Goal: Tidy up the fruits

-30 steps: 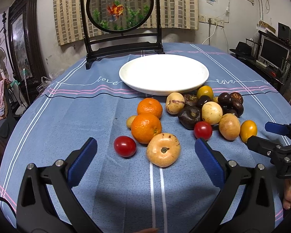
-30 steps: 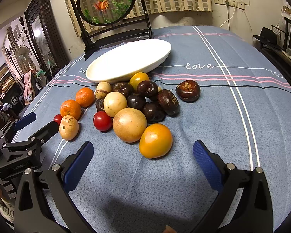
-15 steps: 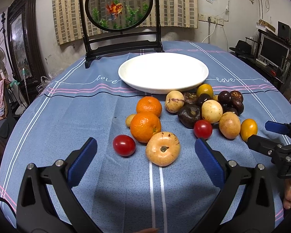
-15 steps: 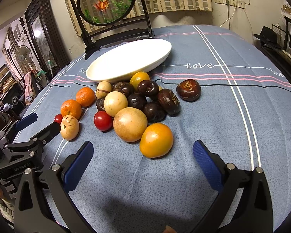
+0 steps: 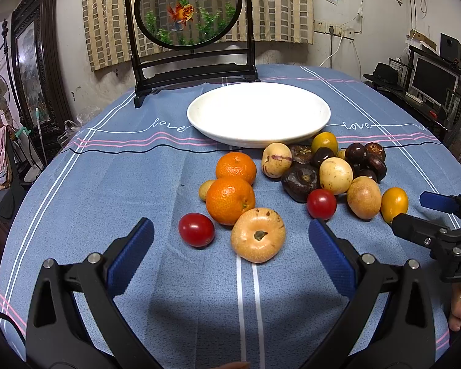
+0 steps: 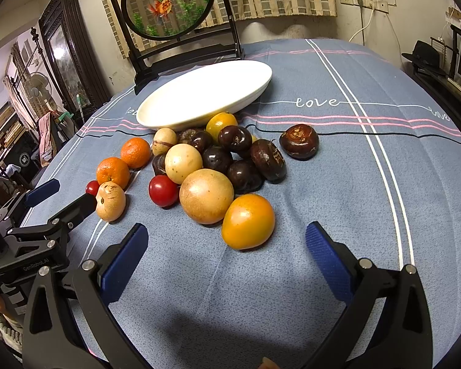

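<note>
Left wrist view: the left gripper (image 5: 230, 246) is held wide open and empty, low over the blue tablecloth (image 5: 107, 184), with a tan dimpled fruit (image 5: 258, 235) lying just ahead between its spread fingers. A red tomato (image 5: 196, 229) sits just beside that fruit, and an orange (image 5: 230, 200) is touching or nearly touching it from behind. The white plate (image 5: 258, 117) is seen empty further back, so no fruit is judged sorted yet. In the right wrist view the right gripper (image 6: 226, 243) is likewise wide open and empty, with a yellow-orange fruit (image 6: 248, 221) just ahead, pressed against a large tan round fruit (image 6: 206, 196) at the edge of the dark-fruit pile (image 6: 239, 163).

Several risks can be judged. Round fruits may be set rolling if a neighbour is nudged as the fingers close; the tomato is most exposed. A soft fruit could be bruised by a hard squeeze. The pile may be disturbed if the yellow-orange fruit is pulled away. The two grippers are near each other and could be knocked together.
</note>
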`<move>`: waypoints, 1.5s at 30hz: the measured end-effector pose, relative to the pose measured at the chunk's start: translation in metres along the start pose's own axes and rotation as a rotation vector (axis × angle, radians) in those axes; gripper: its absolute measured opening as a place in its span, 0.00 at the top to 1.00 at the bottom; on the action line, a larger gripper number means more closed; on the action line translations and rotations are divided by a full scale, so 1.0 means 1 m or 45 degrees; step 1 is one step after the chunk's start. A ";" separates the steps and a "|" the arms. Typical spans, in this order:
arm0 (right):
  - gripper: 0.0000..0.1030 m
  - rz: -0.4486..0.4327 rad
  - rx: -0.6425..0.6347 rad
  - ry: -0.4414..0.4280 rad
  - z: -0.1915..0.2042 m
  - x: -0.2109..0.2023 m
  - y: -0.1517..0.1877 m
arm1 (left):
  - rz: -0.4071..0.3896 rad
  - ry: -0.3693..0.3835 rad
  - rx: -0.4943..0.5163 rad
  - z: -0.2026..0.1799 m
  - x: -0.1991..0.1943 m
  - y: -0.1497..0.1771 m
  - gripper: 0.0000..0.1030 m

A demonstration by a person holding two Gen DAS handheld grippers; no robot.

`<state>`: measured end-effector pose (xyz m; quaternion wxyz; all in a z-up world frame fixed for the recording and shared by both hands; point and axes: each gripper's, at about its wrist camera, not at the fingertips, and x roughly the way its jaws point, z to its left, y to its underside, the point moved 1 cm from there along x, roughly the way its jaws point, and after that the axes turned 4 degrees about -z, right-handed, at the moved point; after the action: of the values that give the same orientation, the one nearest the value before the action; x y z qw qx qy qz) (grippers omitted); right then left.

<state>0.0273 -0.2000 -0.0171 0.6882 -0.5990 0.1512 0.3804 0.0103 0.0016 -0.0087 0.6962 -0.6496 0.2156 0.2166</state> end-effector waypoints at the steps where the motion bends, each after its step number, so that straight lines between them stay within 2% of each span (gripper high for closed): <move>1: 0.01 0.000 0.000 0.000 0.000 0.000 0.000 | 0.000 0.000 0.001 0.000 0.000 0.000 0.02; 20: 0.01 0.004 0.003 -0.004 0.003 0.000 0.003 | 0.010 0.002 0.002 -0.001 0.002 0.003 0.02; 33: 0.01 0.017 0.026 -0.024 0.001 -0.002 0.006 | 0.116 0.028 -0.028 0.004 0.015 0.003 0.02; 45: 0.01 0.030 0.040 -0.031 -0.002 -0.003 0.005 | 0.125 0.043 -0.010 0.002 0.014 0.000 0.02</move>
<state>0.0218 -0.2029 -0.0191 0.6948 -0.5816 0.1557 0.3933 0.0223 0.0042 -0.0165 0.6784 -0.6445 0.2581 0.2405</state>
